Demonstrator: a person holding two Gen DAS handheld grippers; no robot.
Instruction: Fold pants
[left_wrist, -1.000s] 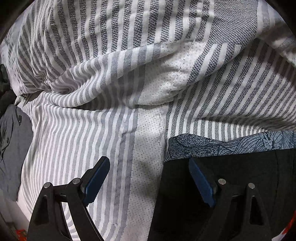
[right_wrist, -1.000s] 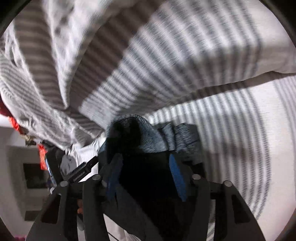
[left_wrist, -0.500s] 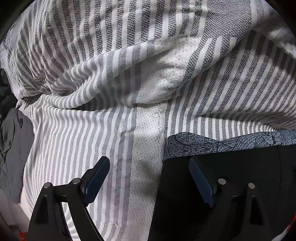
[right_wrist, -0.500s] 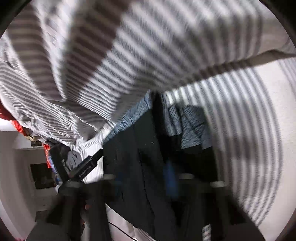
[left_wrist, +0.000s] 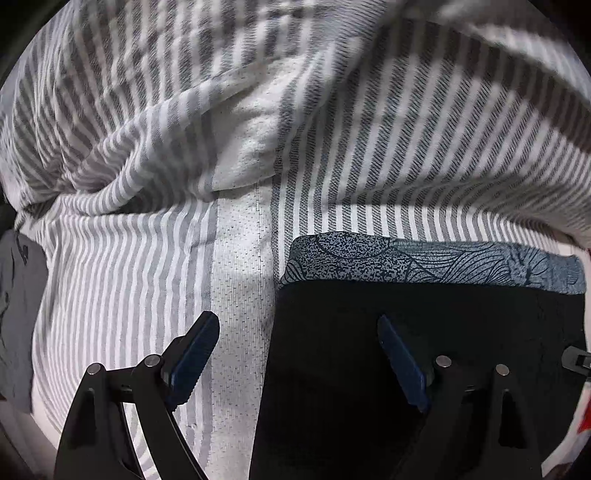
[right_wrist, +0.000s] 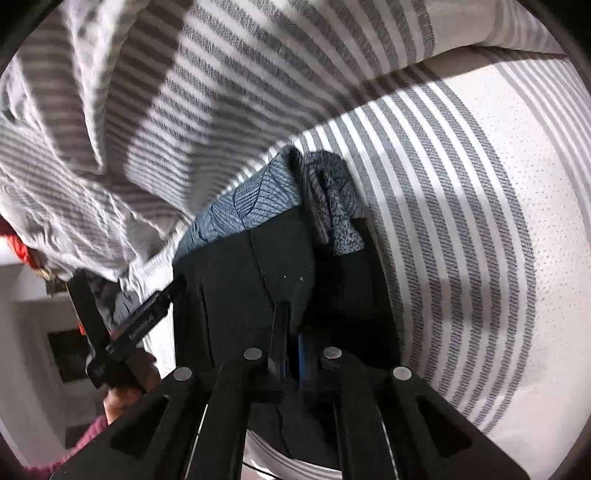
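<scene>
Two grippers over striped bedding (left_wrist: 147, 280): left (left_wrist: 297, 350) spread, right (right_wrist: 290, 325) pinching pants (right_wrist: 236, 280).

faint white lettering on left gripper (right_wrist: 144, 325), too blurred to read

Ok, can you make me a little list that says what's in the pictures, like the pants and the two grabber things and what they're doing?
pants: black pants with a blue patterned band at the far edge, lying on the bedding
surface: grey and white striped blanket, bunched up behind the pants
left gripper: left gripper open, one finger over the blanket, the other over the pants
right gripper: right gripper shut on the black cloth
other cloth: grey garment at the left edge
</scene>
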